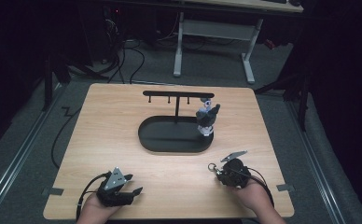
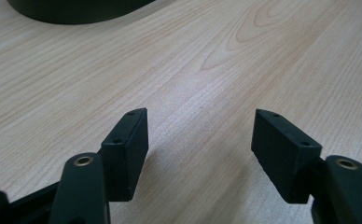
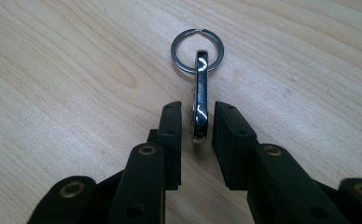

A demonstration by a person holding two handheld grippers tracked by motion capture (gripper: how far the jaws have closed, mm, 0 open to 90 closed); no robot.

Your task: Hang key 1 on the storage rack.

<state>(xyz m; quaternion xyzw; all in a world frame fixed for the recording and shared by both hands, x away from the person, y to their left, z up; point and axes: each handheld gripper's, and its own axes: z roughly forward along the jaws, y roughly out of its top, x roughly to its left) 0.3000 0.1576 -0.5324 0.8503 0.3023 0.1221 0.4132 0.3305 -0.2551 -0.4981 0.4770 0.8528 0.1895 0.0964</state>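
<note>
Wooden table (image 1: 123, 121) bears black stand (image 1: 175, 135), keyring (image 3: 198, 70)

Black grippers (image 1: 123, 186), brass-ringed screw holes, grey three-cornered plates, trailing black cables.

Bright tabletop, dark surroundings, soft focus

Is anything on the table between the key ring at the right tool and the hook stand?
Nothing visible blocks it. Bare table lies between the key ring, at the right tool, and the hook stand. A small grey figure stands on the stand's tray, at its right end.
</note>
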